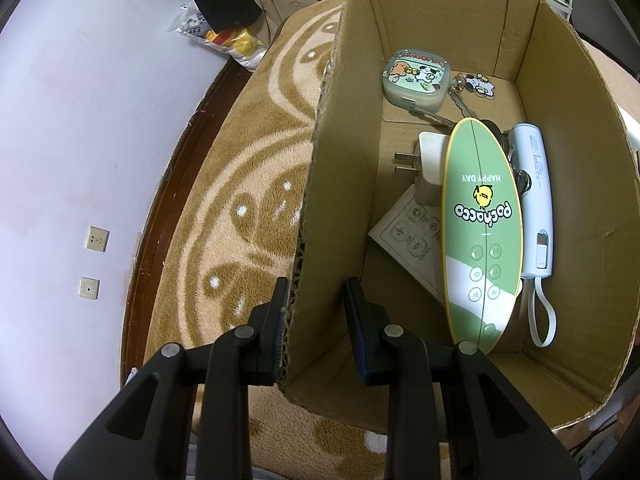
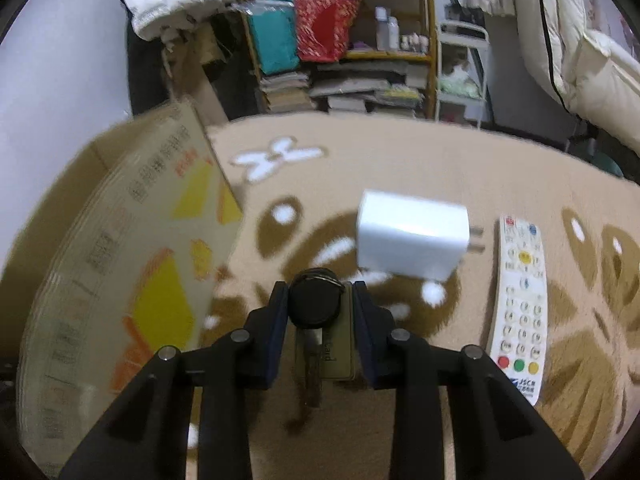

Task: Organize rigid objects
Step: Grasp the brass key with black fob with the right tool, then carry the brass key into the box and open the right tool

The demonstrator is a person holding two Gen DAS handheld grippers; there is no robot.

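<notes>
An open cardboard box (image 1: 560,80) stands on a tan patterned carpet. Inside lie a green "Pochacco" remote (image 1: 480,232), a light blue power bank (image 1: 534,200), a white plug adapter (image 1: 430,168), a white remote (image 1: 408,236) partly under them, a cartoon earbud case (image 1: 414,80) and keys with a charm (image 1: 476,84). My left gripper (image 1: 317,284) is open and straddles the box's near-left wall, its left finger against the corrugated edge. My right gripper (image 2: 320,286) is shut on a black round fob with a khaki card holder (image 2: 326,354), just right of the box (image 2: 120,260).
On the carpet ahead of the right gripper lie a white charger block (image 2: 412,236) and a white button remote (image 2: 520,308). A bookshelf (image 2: 340,40) with bags and stacked books stands behind, with bedding at the right. A white wall (image 1: 80,120) with sockets runs along the left.
</notes>
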